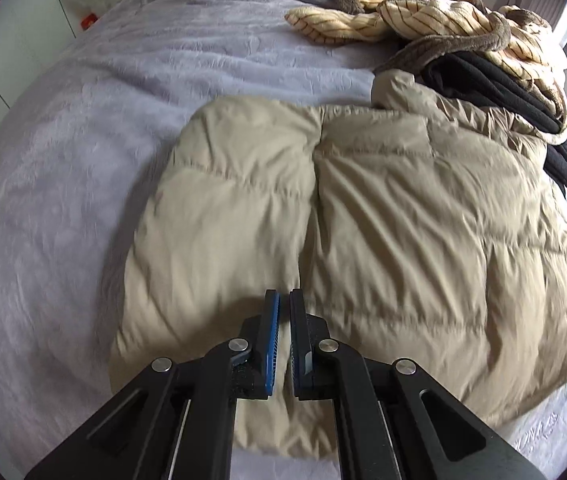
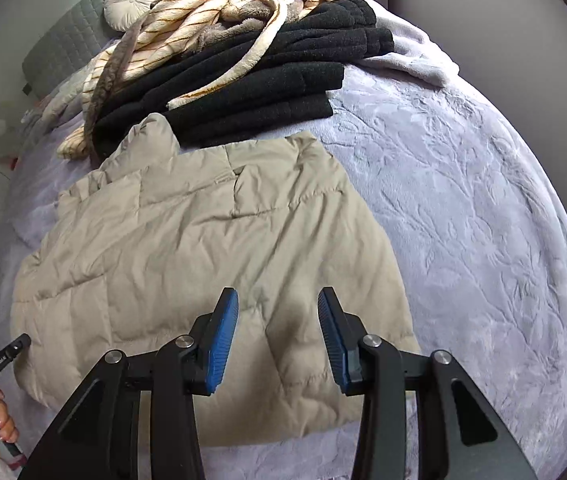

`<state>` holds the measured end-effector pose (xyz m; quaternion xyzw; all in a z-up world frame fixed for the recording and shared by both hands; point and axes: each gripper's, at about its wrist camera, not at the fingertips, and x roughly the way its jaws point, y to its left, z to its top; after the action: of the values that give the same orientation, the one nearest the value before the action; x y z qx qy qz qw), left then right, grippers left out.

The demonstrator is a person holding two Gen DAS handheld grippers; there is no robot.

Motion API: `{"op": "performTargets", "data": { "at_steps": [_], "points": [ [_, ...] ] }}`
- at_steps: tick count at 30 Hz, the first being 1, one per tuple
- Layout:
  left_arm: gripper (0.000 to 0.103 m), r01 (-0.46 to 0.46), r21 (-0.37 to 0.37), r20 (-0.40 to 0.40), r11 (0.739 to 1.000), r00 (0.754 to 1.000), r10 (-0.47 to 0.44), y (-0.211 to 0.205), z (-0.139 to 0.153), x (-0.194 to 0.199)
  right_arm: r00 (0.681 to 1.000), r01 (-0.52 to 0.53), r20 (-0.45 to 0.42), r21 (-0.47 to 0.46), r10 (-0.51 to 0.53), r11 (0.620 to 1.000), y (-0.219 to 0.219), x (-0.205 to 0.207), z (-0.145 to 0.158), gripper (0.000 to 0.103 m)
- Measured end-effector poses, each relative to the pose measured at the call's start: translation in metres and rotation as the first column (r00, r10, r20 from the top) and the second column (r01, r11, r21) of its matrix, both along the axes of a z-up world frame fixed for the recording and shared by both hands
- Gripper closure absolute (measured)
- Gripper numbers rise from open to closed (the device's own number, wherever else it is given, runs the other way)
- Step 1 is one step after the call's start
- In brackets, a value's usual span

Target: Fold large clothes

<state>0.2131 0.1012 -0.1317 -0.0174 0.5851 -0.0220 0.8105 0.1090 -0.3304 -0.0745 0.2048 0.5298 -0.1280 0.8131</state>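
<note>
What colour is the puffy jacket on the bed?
The jacket is beige, plain, with quilted seams. It shows best in the right wrist view.

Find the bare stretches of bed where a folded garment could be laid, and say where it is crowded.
Free: the grey blanket left of the beige puffer jacket, and the patch to its right. Crowded: beyond the jacket, where black fleece lies under a striped robe.
</note>
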Motion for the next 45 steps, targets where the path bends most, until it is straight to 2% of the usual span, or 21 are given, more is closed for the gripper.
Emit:
{"op": "performTargets", "data": {
  "at_steps": [14,15,16,17,19,21,24,26,27,31,33,36,40,45],
  "points": [
    [0.097,0.006,-0.052,-0.087,0.999,0.996,-0.011,-0.004,0.000,-0.061,0.997,-0.002,-0.080,0.104,0.010,0.995,0.027,-0.052,-0.007,0.048],
    [0.080,0.002,-0.055,-0.097,0.999,0.995,-0.008,-0.004,-0.001,-0.065,0.996,-0.003,-0.086,0.109,0.013,0.994,0.029,-0.055,-0.009,0.047],
    [0.054,-0.002,-0.057,-0.106,0.998,0.994,-0.004,-0.003,-0.002,-0.068,0.996,-0.004,-0.093,0.111,0.015,0.994,0.031,-0.057,-0.010,0.047],
    [0.000,-0.015,-0.050,-0.112,0.999,0.994,0.009,-0.002,-0.002,-0.072,0.995,-0.004,-0.098,0.114,0.015,0.993,0.034,-0.060,-0.011,0.047],
    [0.001,-0.025,-0.047,-0.073,0.999,0.997,0.022,-0.001,0.005,-0.082,0.994,-0.001,-0.107,0.126,0.014,0.992,0.037,-0.065,-0.013,0.046],
    [0.001,-0.009,-0.051,-0.086,0.999,0.996,0.005,-0.003,0.004,-0.089,0.994,-0.001,-0.112,0.132,0.015,0.991,0.040,-0.069,-0.013,0.045],
    [0.001,-0.007,-0.036,-0.093,0.999,0.996,0.003,-0.004,0.001,-0.097,0.993,0.004,-0.114,0.152,0.013,0.988,0.043,-0.074,-0.015,0.038],
    [0.001,-0.006,-0.037,-0.087,0.999,0.996,0.003,-0.004,0.000,-0.100,0.995,0.016,-0.104,0.173,0.003,0.985,0.043,-0.077,-0.015,0.031],
    [0.001,-0.005,-0.039,-0.086,0.999,0.996,0.002,-0.004,-0.001,-0.102,0.995,0.023,-0.096,0.185,-0.005,0.982,0.043,-0.079,-0.014,0.021],
    [0.001,-0.017,-0.032,-0.099,0.999,0.995,0.014,-0.002,-0.006,-0.105,0.997,0.065,-0.067,0.259,-0.049,0.964,0.036,-0.088,-0.017,0.017],
    [0.001,-0.017,-0.041,-0.108,0.999,0.994,0.012,-0.001,-0.008,-0.108,0.997,0.076,-0.048,0.298,-0.064,0.951,0.034,-0.093,-0.019,0.000],
    [0.001,-0.015,-0.024,-0.110,1.000,0.994,0.012,0.004,-0.006,-0.108,0.996,0.091,-0.043,0.366,-0.081,0.926,0.033,-0.097,-0.025,0.000],
    [0.001,-0.021,-0.018,-0.117,1.000,0.993,0.019,0.004,-0.011,-0.107,0.992,0.114,-0.098,0.464,-0.077,0.878,0.031,-0.098,-0.041,0.000],
    [0.001,-0.050,-0.029,-0.113,0.998,0.993,0.046,0.005,-0.016,-0.107,0.984,0.163,-0.140,0.483,-0.107,0.861,0.020,-0.092,-0.058,0.000]
  ]
}}
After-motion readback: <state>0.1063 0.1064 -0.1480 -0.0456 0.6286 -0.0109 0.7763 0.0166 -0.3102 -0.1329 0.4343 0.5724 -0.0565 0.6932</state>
